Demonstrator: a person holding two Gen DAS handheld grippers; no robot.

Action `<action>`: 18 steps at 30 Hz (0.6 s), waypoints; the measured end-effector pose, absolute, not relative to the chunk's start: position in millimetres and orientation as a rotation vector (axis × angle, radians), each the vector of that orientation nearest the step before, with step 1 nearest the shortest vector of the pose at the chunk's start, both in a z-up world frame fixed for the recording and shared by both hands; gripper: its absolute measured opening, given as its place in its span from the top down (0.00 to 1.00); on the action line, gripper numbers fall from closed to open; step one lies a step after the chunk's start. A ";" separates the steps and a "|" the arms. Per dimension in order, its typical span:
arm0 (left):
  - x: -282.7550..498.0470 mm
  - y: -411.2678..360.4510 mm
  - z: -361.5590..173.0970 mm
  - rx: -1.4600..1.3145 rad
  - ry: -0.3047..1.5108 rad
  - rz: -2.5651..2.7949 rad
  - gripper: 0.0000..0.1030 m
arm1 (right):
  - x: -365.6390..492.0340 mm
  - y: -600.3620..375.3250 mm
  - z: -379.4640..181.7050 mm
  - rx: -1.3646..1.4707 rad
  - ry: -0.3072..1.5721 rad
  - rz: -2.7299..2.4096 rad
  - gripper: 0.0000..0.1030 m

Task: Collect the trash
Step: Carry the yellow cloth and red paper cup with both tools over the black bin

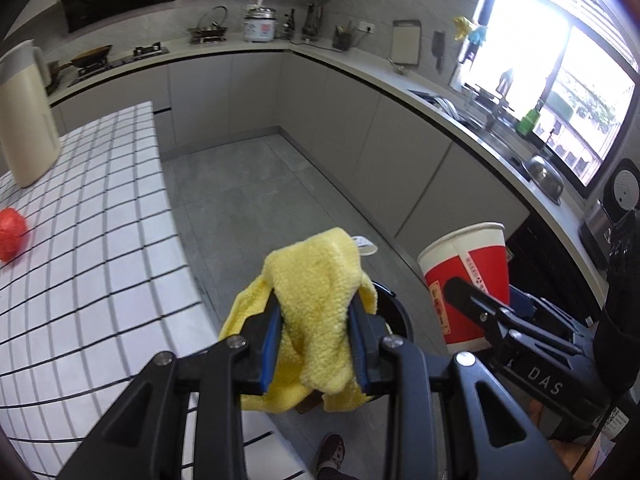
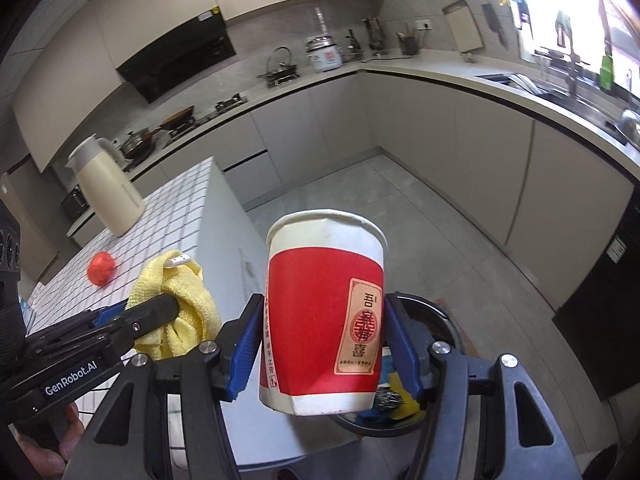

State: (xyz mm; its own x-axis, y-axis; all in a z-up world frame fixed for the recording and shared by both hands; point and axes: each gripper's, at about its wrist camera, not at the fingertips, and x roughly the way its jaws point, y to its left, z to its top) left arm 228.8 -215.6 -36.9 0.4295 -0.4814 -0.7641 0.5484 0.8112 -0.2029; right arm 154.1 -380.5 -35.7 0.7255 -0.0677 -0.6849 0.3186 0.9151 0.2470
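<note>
— Yellow fluffy cloth (image 1: pixel 316 304)?
— Clamped in the left gripper (image 1: pixel 316 344), past the white tiled surface's (image 1: pixel 100 240) edge.
— Red-and-white paper cup (image 2: pixel 324 308)?
— Gripped by the right gripper (image 2: pixel 324 344), over a black round bin (image 2: pixel 440 320).

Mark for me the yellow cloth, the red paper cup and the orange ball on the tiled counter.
yellow cloth (image 1: pixel 316 280), left wrist view, the bunched middle between the pads.
red paper cup (image 2: pixel 316 304), right wrist view, its red band.
orange ball (image 2: pixel 102 268), right wrist view, its centre.
</note>
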 end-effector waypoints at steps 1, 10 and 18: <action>227.7 -221.4 -39.9 0.082 0.934 -0.653 0.69 | 150.8 -386.4 -38.3 0.368 0.737 -0.229 0.41; 217.7 -266.9 -80.5 0.112 1.021 -0.662 0.69 | 137.4 -437.8 -78.1 0.405 0.815 -0.281 0.41; 219.6 -291.5 -120.6 0.150 1.093 -0.582 0.69 | 154.5 -464.9 -127.3 0.420 0.902 -0.245 0.41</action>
State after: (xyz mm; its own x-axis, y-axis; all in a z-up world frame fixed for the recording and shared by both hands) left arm 219.6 -291.5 -120.6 0.3278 -0.3709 -0.8689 0.5144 0.8415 -0.1652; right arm 154.5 -464.9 -127.3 0.6004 -0.0311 -0.7991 0.3782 0.8915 0.2494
